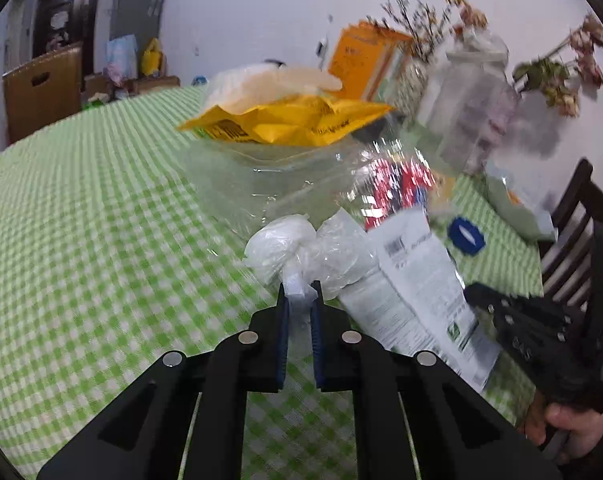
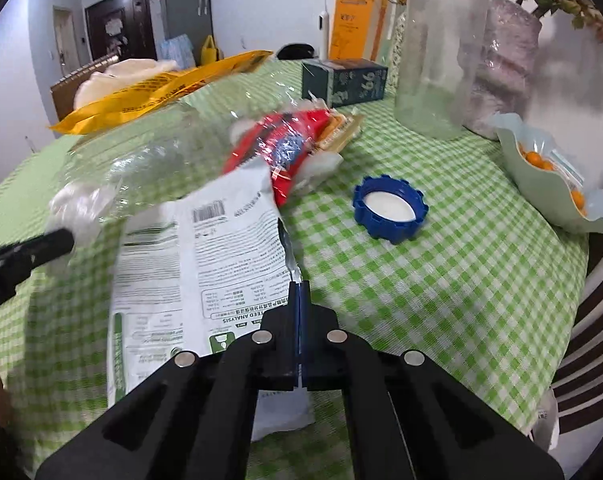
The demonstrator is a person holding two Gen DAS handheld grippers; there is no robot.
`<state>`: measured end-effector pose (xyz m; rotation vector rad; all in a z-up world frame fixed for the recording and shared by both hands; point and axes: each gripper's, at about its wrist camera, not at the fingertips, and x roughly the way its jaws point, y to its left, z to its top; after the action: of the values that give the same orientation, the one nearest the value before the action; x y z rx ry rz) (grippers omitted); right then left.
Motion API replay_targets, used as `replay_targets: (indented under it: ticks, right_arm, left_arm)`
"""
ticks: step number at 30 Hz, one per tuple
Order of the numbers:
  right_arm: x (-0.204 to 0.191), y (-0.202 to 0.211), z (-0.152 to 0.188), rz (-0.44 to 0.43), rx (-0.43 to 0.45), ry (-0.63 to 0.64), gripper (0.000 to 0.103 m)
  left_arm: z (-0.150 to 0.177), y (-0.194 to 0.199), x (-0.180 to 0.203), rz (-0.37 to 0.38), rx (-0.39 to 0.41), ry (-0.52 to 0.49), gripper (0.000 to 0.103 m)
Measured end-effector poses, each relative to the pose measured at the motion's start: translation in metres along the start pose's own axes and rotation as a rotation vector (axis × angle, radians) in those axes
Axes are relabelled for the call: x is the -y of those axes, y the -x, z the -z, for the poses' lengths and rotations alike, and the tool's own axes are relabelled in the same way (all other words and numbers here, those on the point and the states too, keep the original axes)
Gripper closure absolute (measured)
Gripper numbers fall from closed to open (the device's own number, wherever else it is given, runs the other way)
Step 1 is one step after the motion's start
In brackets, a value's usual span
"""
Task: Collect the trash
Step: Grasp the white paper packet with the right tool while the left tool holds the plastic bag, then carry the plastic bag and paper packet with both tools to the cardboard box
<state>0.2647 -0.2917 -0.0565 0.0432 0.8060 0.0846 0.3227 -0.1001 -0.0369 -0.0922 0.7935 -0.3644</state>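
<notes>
A crumpled clear plastic bag (image 1: 301, 248) lies on the green checked tablecloth (image 1: 101, 208). My left gripper (image 1: 300, 292) is shut on its twisted tail. Right beside it lies a white printed pouch (image 1: 413, 288) with a barcode. In the right wrist view my right gripper (image 2: 299, 286) is shut on the right edge of this pouch (image 2: 205, 248), and a strip of it shows between the pads. The right gripper (image 1: 472, 291) enters the left wrist view from the right, held by a hand. The left gripper (image 2: 63, 238) shows at the left edge of the right wrist view, by the crumpled bag (image 2: 81, 204).
Beyond lie a large clear plastic sheet (image 1: 285, 176), a yellow bag (image 1: 293, 120) and a red snack wrapper (image 2: 285, 148). A blue lid (image 2: 389, 208), a glass jar (image 2: 441, 48), a dark box (image 2: 345, 80) and a green fruit bowl (image 2: 541, 184) stand to the right. A dark chair (image 1: 573, 240) stands at the table's edge.
</notes>
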Motion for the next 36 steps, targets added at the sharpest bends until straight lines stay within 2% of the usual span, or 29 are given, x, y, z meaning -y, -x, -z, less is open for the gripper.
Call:
replay_targets:
  ticks: [7, 12, 14, 21, 25, 30, 36]
  right_arm:
    - [-0.018, 0.043, -0.013, -0.033, 0.122, 0.012, 0.103]
    - [-0.025, 0.077, -0.024, -0.018, 0.208, 0.027, 0.103]
    - [-0.027, 0.088, -0.026, -0.015, 0.228, 0.033, 0.103]
    - [-0.03, 0.119, -0.029, -0.001, 0.288, 0.054, 0.103]
    - [-0.031, 0.142, -0.027, 0.001, 0.32, 0.06, 0.103]
    - [-0.026, 0.16, -0.024, 0.006, 0.352, 0.062, 0.103]
    - [-0.01, 0.18, -0.011, 0.026, 0.383, 0.033, 0.103]
  left_arm:
    - [-0.012, 0.021, -0.011, 0.002, 0.096, 0.045, 0.096]
    - [-0.017, 0.034, -0.017, -0.014, 0.156, 0.076, 0.096]
    - [-0.018, 0.043, -0.017, -0.004, 0.206, 0.08, 0.096]
    - [-0.018, 0.063, -0.023, 0.016, 0.289, 0.115, 0.097]
    - [-0.019, 0.075, -0.013, -0.017, 0.287, 0.082, 0.097]
    - [-0.021, 0.099, 0.005, 0.029, 0.334, 0.046, 0.097]
    - [-0.011, 0.105, 0.025, 0.016, 0.287, -0.016, 0.097]
